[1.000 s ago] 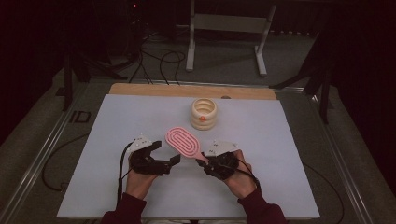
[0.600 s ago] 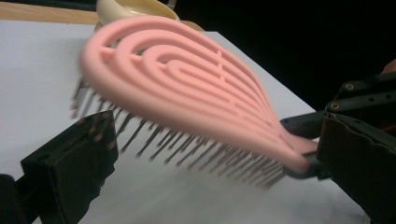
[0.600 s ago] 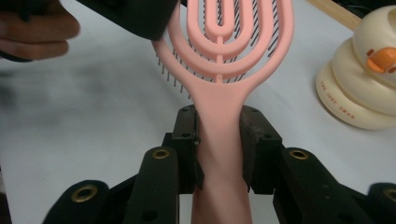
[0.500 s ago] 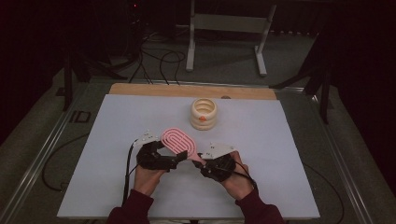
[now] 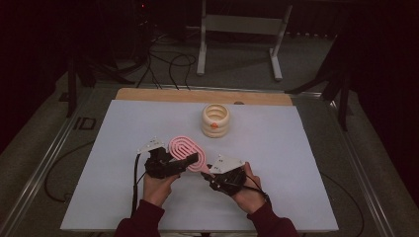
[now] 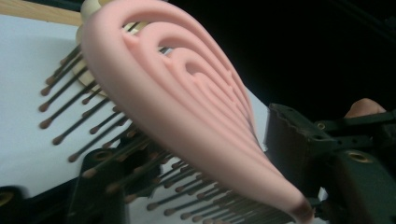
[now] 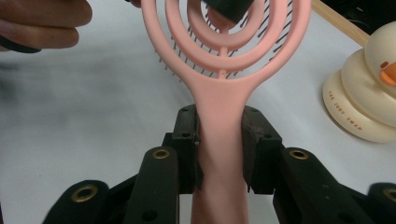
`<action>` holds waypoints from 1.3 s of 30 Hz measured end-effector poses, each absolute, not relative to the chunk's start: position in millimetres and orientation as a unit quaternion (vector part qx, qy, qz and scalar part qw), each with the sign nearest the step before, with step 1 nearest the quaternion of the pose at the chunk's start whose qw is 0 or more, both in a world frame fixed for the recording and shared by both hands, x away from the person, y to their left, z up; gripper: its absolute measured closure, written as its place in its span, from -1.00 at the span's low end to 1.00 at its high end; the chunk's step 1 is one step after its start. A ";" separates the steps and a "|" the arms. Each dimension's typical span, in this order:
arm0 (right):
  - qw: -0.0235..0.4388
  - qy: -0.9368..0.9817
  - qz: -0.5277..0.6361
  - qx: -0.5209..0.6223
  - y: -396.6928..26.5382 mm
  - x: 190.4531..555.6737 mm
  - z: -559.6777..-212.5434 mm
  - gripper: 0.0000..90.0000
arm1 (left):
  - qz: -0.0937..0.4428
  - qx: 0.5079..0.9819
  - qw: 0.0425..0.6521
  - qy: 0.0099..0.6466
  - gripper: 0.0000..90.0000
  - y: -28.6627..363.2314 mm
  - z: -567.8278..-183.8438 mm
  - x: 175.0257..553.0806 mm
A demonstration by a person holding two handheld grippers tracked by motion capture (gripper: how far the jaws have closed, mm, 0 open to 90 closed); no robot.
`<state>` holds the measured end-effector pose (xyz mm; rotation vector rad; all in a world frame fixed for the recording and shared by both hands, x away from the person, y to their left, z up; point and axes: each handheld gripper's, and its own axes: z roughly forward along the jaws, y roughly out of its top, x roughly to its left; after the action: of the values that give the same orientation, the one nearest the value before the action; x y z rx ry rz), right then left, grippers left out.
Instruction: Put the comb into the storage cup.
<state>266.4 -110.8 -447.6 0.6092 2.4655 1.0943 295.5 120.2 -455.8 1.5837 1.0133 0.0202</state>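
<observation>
Right claw [image 7: 219,144]: closed on the handle of the pink vented hairbrush [image 7: 223,84], both pads flat against its sides, the brush head pointing away from the claw. The grip looks square, and the brush is off the white tabletop [image 5: 123,148], held between the two hands near the front edge.

Left claw [image 5: 190,160]: its jaws have just been closing, with the brush head between them. In the left gripper view one pad sits among the bristles on the underside and the other stands by the curved back. Whether the pads press yet cannot be told.

Risks, as judged:
- Bristle side gives no firm face. A pad landing on bristles may bend them or slide, letting the head twist.
- The curved, ribbed back may shed the opposite pad, so a handover could fail if the right claw lets go early; the brush would drop to the tabletop.
- Both claws clamped together and pulling apart could strain the thin neck.

Farther back, a cream ringed duck toy [image 5: 215,120] stands well apart from the hands; only a wide swing would reach it.
</observation>
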 end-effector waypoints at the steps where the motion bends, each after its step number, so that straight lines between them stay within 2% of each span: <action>1: 0.187 0.876 0.389 0.216 -110.8 266.4 -447.6 0.56 | 0.004 0.679 0.593 0.433 -0.08 120.2 -455.9 295.8; 19: 0.199 0.873 0.389 0.217 -108.7 268.9 -453.0 0.55 | 0.015 0.682 0.624 0.382 0.26 111.8 -443.2 290.4; 20: 0.198 0.873 0.389 0.217 -108.5 269.3 -453.5 0.55 | 0.010 0.679 0.631 0.376 0.36 112.1 -442.4 290.3; 21: 0.198 0.872 0.390 0.218 -108.1 269.5 -454.2 0.55 | 0.009 0.679 0.632 0.373 0.38 111.5 -441.1 289.8; 30: 0.192 0.868 0.401 0.219 -109.7 271.8 -453.7 0.53 | 0.021 0.689 0.637 0.345 0.41 106.6 -432.6 286.1; 39: 0.192 0.863 0.413 0.221 -115.6 272.5 -453.4 0.06 | 0.025 0.691 0.637 0.341 0.41 107.1 -430.9 285.8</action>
<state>272.5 -115.6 -453.4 0.6205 2.4214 1.1587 285.8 107.1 -430.9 1.5780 0.7795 0.0561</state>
